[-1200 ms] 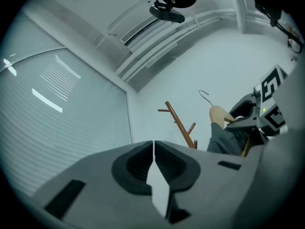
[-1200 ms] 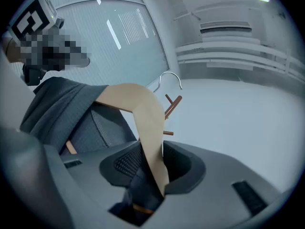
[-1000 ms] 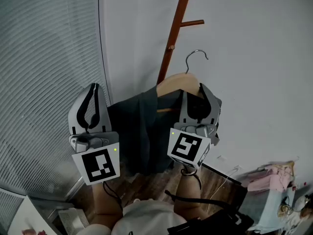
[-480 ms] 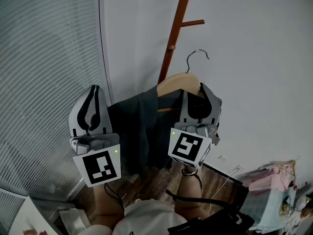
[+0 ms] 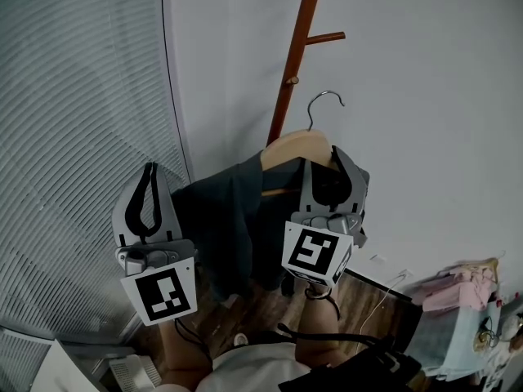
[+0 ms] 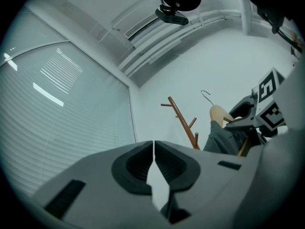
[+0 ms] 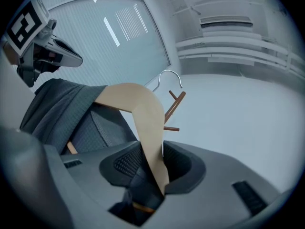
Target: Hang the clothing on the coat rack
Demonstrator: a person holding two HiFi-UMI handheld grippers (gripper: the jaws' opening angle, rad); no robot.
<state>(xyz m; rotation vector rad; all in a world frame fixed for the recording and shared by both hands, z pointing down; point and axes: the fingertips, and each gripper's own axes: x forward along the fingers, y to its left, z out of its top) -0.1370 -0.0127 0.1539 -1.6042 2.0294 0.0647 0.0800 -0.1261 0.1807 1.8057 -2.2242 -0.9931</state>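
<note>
Wooden hanger [image 5: 296, 147], draped with a dark grey garment [image 5: 229, 219], is pinched at one shoulder between the jaws of the right gripper [image 7: 152, 160]. It is held up just in front of the reddish-brown coat rack [image 5: 298, 51] against the white wall, its metal hook [image 5: 327, 98] clear of the pegs. Lower and left of the garment, beside the window blinds [image 5: 73, 137], the left gripper [image 6: 153, 149] has its jaws pressed together on nothing.
</note>
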